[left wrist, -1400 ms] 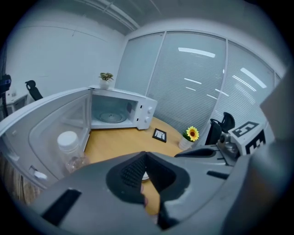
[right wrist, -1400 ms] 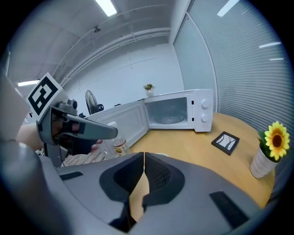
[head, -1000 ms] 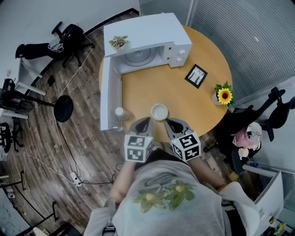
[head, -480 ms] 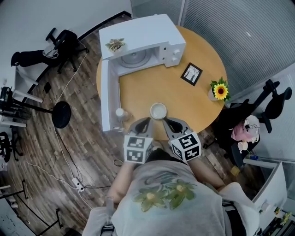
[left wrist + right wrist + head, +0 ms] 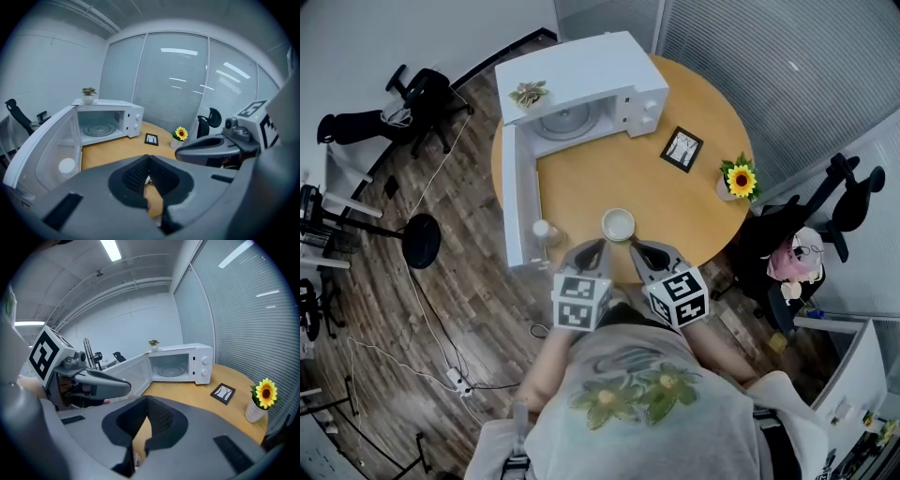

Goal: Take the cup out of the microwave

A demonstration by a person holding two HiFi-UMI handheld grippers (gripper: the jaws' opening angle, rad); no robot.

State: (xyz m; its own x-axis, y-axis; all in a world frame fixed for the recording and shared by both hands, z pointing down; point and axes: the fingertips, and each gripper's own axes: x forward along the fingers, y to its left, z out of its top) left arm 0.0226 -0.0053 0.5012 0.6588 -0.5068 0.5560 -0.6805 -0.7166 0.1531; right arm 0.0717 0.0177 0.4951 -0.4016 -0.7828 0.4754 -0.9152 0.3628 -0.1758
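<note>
Head view: a round wooden table [image 5: 675, 211] whose near edge runs under both grippers. The microwave [image 5: 581, 75] stands at the far left rim. Its door [image 5: 516, 202] is swung fully open along the table's left edge and walls that side. We see bare tabletop from the open cavity and its glass turntable [image 5: 565, 120] to the near edge, and rightward to the picture frame [image 5: 682, 149] and the sunflower vase [image 5: 737, 180] near the right rim.

The cup [image 5: 619, 224] stands upright on the table, outside the microwave and well apart from it. It is just ahead of the left gripper [image 5: 596, 247] and the right gripper [image 5: 637, 247], between their tips and touching neither. A small white object [image 5: 542, 228] stands beside the door's free end, left of the cup.

Left gripper view: the left gripper's [image 5: 149, 160] jaws meet at the tips with nothing held. Right gripper view: the right gripper's [image 5: 146, 403] jaws are likewise together and empty. In both views the jaws' own bulk covers the cup, which we can place only from the head view. These views show the cavity interior and the blinds on the glass wall [image 5: 178, 84] level-on.
</note>
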